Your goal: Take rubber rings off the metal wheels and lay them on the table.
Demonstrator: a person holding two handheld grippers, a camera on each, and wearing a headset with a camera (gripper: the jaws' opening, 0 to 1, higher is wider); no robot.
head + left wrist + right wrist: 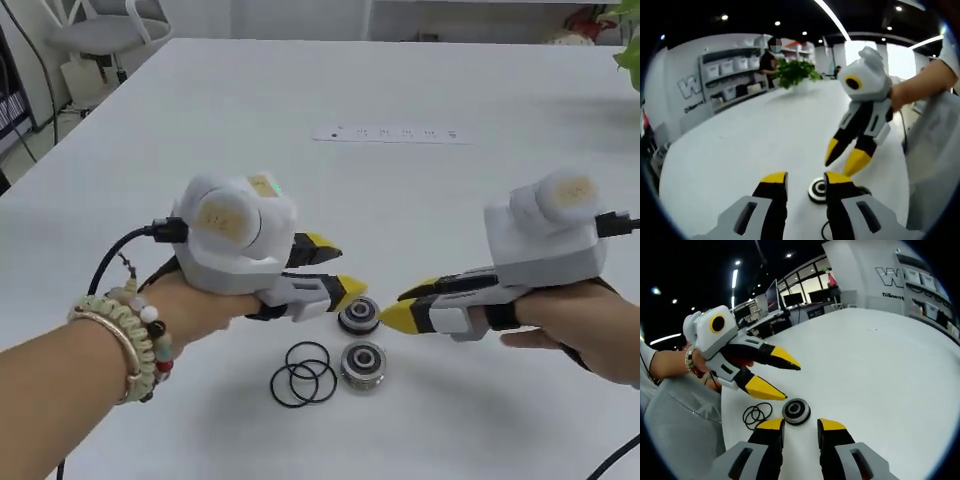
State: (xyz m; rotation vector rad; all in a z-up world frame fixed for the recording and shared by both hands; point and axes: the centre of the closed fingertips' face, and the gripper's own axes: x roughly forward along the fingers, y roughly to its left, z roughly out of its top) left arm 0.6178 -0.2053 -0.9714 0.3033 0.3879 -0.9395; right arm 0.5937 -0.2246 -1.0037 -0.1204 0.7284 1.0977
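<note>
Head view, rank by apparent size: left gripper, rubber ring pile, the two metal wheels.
1. left gripper (also nearest the camera)
2. rubber ring pile
3. nearer wheel and farther wheel: about alike, not ranked

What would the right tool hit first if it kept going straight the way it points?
Most likely the metal wheel, lying just ahead of the right tool, roughly in line with its open jaws. Height is hard to judge, so it might pass above it towards the left tool.
</note>
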